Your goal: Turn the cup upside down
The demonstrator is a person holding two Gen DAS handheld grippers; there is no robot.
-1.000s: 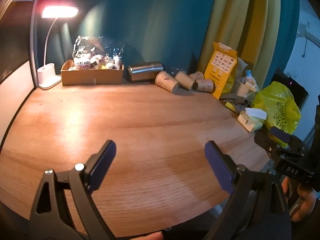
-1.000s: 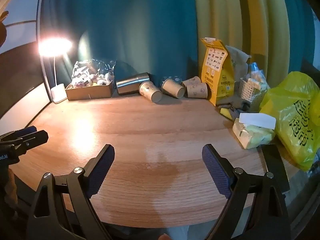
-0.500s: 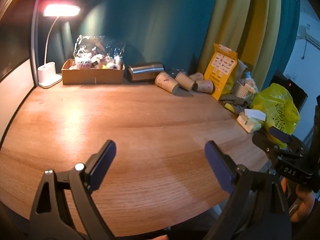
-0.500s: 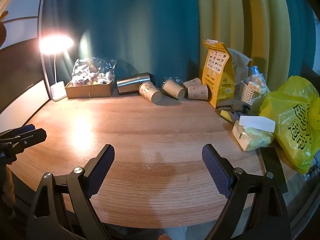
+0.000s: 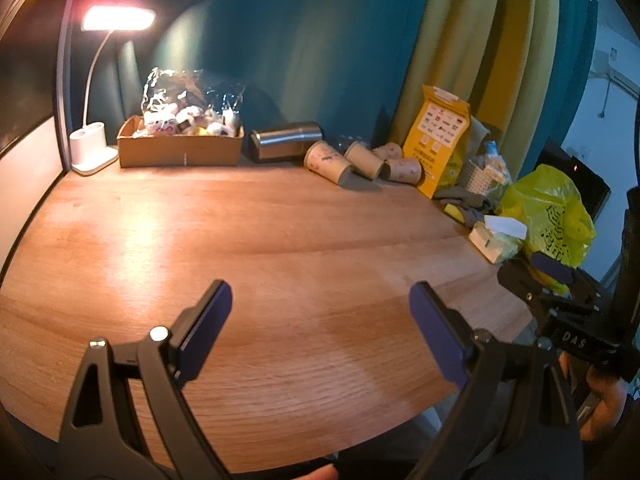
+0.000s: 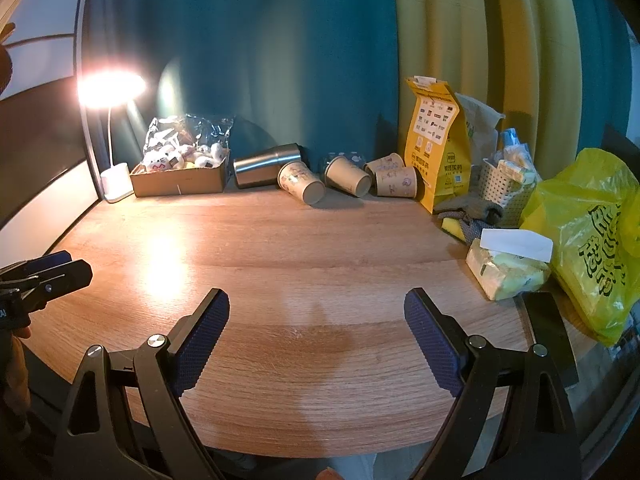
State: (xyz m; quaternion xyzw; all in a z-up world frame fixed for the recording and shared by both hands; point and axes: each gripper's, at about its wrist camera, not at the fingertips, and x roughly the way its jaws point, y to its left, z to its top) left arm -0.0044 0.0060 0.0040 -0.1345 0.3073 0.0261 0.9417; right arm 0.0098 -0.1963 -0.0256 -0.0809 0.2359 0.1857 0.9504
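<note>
- left tongs (image 5: 320, 320): spread wide, holding nothing, over the near edge of the surface (image 5: 248, 248).
- paper cups (image 6: 302, 181): several lie on their sides at the far edge, right of a steel tumbler (image 6: 267, 165); none is gripped or turned over.
- right tongs (image 6: 316, 322): equally wide, empty, well apart from the cups.
- judged: the task is barely begun; reach, grasp and flip all remain.

Four tan printed paper cups (image 6: 303, 182) (image 5: 329, 161) lie tipped on their sides in a loose cluster at the back of the wooden tabletop (image 6: 280, 264), against the teal wall; none stands upright.
</note>
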